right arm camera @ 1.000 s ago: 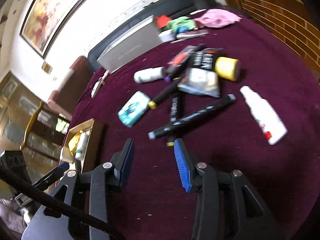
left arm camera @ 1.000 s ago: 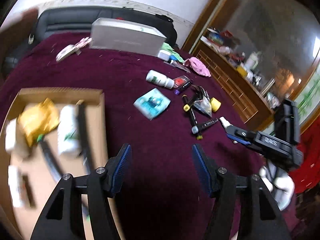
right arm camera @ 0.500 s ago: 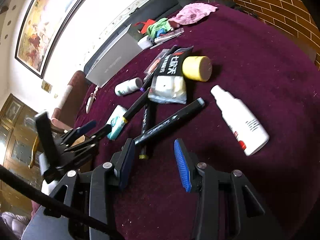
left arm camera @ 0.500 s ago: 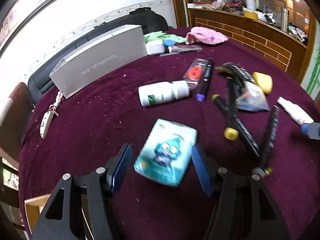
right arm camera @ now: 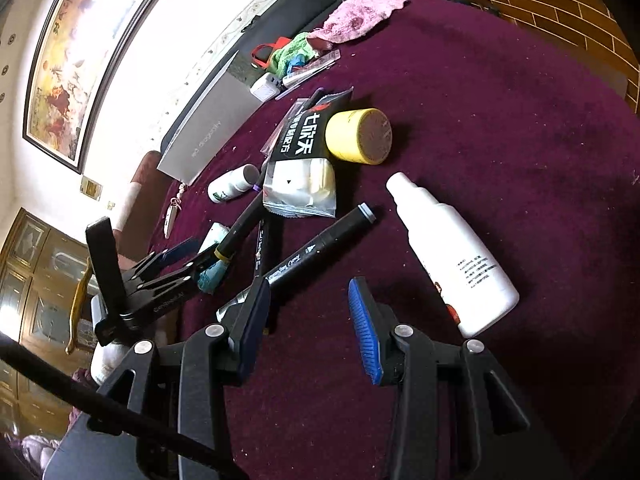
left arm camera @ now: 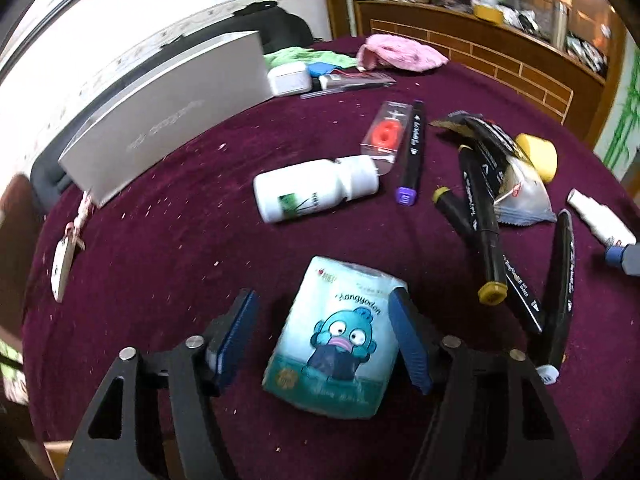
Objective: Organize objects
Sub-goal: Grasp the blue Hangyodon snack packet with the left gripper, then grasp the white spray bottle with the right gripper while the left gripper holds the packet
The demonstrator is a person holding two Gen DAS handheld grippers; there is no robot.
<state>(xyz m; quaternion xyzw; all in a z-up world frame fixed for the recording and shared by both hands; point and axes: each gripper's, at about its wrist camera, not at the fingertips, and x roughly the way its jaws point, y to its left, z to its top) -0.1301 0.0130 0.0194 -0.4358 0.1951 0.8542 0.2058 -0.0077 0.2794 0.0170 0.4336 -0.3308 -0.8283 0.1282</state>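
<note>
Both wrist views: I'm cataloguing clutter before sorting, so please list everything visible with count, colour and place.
tissue pack: one, teal cartoon print, between the left fingers
pill bottle: one, white, lying mid-table
markers: four, black, crossed right of the tissue pack, one beside the bottle
snack packet: one, black and silver, over the markers
yellow tub: one, on its side by the packet
spray bottle: one, white, lying right
grey box: one, far edge
pink cloth: one, far side
table: maroon cloth
left gripper: fingers opening, straddling the tissue pack
right gripper: open, empty, one marker's end beside it
</note>
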